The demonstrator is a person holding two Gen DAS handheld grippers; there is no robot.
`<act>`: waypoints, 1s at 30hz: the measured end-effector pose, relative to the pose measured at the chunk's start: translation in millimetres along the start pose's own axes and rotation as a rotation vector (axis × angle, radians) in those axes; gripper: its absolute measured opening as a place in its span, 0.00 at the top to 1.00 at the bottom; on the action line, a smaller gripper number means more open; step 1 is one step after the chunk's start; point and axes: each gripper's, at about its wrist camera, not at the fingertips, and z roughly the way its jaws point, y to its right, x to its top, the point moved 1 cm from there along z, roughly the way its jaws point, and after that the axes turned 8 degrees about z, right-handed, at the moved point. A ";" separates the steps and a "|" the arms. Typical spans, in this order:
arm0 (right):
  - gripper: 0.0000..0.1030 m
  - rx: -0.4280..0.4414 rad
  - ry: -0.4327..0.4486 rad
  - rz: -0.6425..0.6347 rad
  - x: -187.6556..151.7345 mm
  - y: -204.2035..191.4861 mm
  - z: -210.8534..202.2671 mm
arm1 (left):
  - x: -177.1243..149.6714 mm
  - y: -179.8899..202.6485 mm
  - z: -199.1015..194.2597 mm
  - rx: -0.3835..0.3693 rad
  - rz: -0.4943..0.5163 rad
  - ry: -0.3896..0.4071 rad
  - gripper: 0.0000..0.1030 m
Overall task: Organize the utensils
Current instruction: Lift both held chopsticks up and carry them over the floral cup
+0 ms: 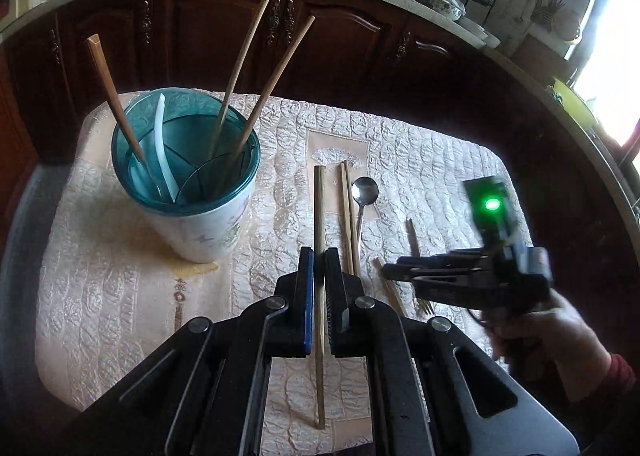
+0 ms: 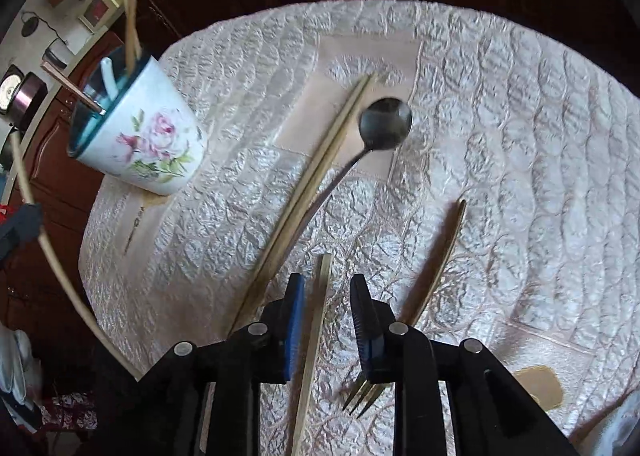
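Left gripper [image 1: 319,262] jaws pinching a chopstick [image 1: 319,211]; right gripper [image 2: 326,288] jaws spread around another chopstick [image 2: 316,320]; off-centre closing could roll it away.

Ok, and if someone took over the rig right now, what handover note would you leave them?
Left gripper: shut on one bamboo chopstick.
Right gripper: open, straddling a loose chopstick on the cloth.
Done: holder already has three chopsticks and a white spoon.
Left: those two chopsticks, plus the chopstick pair, metal spoon and fork lying on the cloth.
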 end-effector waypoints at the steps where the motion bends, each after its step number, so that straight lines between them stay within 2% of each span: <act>1: 0.77 -0.012 -0.014 0.009 -0.6 0.7 7.8 | -0.2 -1.3 -1.7 0.001 -0.003 0.002 0.96; 3: 0.77 -0.003 0.006 0.006 -0.8 0.1 14.9 | -0.6 -3.9 -4.1 0.006 -0.007 0.005 0.96; 4: 0.90 -0.009 0.014 -0.008 -0.9 -1.6 14.3 | -0.5 -5.2 -6.1 0.011 -0.009 0.009 0.96; 5: 0.94 0.001 0.010 -0.009 -1.1 -2.0 12.3 | 0.0 -5.4 -7.3 0.012 -0.011 0.011 0.96; 11: 0.95 0.099 0.083 -0.027 -10.1 -7.9 -44.9 | 3.8 -5.8 -22.9 0.019 -0.007 0.046 0.96; 16: 0.95 0.166 0.201 -0.059 -13.9 -17.6 -111.0 | 7.9 -6.4 -35.6 0.036 -0.007 0.072 0.96; 23: 0.95 0.242 0.342 -0.092 -3.0 -45.4 -174.8 | 16.9 -7.5 -53.4 0.044 -0.007 0.112 0.96; 30: 0.95 0.285 0.425 -0.148 15.8 -80.4 -218.9 | 31.1 -21.7 -80.6 0.043 -0.026 0.159 0.96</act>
